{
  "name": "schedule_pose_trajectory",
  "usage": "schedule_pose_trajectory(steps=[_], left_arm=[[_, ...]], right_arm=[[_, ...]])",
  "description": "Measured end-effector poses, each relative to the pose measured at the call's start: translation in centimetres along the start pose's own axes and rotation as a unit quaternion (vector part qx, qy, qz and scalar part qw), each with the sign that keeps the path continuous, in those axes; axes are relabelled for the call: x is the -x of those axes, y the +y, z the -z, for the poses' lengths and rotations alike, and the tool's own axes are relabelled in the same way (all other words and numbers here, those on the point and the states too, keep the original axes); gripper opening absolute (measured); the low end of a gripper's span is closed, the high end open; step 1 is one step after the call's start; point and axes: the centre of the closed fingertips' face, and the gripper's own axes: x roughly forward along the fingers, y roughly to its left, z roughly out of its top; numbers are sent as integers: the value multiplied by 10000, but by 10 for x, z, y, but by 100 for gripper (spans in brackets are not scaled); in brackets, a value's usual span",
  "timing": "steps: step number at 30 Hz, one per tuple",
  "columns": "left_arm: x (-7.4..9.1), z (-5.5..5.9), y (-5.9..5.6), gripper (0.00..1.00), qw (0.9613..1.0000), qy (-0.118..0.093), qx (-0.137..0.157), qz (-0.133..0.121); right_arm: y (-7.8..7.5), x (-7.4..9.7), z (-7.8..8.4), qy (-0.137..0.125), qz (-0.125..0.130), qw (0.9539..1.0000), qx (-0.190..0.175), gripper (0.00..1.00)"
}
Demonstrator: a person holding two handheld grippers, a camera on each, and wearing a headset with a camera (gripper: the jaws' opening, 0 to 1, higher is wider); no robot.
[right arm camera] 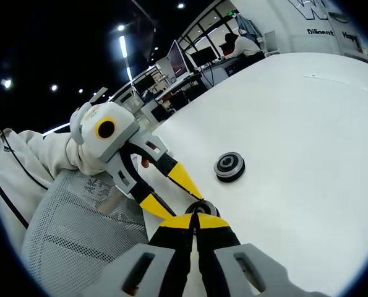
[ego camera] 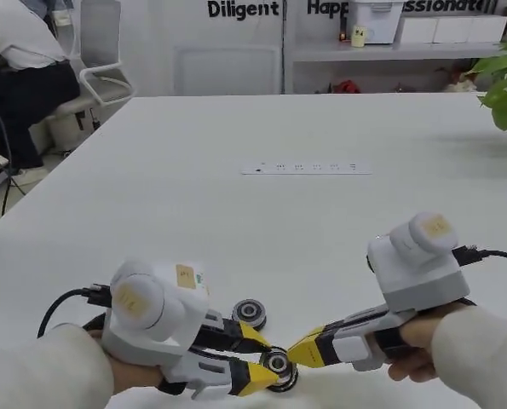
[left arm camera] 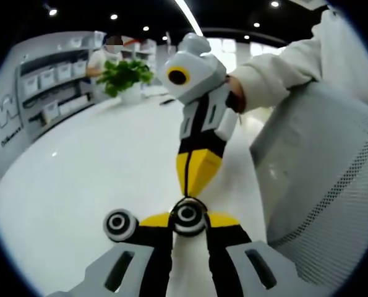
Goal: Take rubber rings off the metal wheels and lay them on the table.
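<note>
A small metal wheel (ego camera: 279, 367) with a black rubber ring sits clamped between the yellow-tipped jaws of my left gripper (ego camera: 273, 360) just above the table's near edge. In the left gripper view the same wheel (left arm camera: 188, 214) shows face-on between the fingertips (left arm camera: 156, 219). My right gripper (ego camera: 294, 353) comes in from the right. Its tips are pressed together on the black ring at the wheel's rim (right arm camera: 203, 206). A second wheel (ego camera: 249, 313) with its ring on lies flat on the table just behind; it shows as well in the right gripper view (right arm camera: 229, 166).
The white table (ego camera: 262, 221) stretches far ahead, with a flush socket strip (ego camera: 307, 168) mid-table. A green plant (ego camera: 504, 85) leans in at the far right. An office chair (ego camera: 100, 60) and a seated person stand off the far left corner.
</note>
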Motion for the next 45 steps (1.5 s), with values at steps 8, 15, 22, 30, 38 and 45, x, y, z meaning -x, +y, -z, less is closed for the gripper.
schedule_pose_trajectory(steps=[8, 15, 22, 30, 38, 45], left_arm=[[13, -20, -5, 32, 9996, -227, -191, 5], [34, -42, -11, 44, 9979, -435, -471, -64], [59, -49, -5, 51, 9968, -674, -351, -244], [82, -34, -2, 64, 9964, -628, -114, -553], [106, -26, 7, 66, 9918, -849, 158, -945], [109, -16, 8, 69, 9911, -771, 217, -1063]], right_arm=[[1, 5, -6, -128, 34, 9999, -35, 0], [-1, 13, -10, -194, 126, 9997, -80, 0], [3, 14, -16, -284, 162, 9994, -88, 0], [9, 18, -31, -538, 186, 9983, -109, 0], [19, 18, -39, -701, 185, 9973, -102, 0], [26, 15, -46, -817, 154, 9965, -96, 0]])
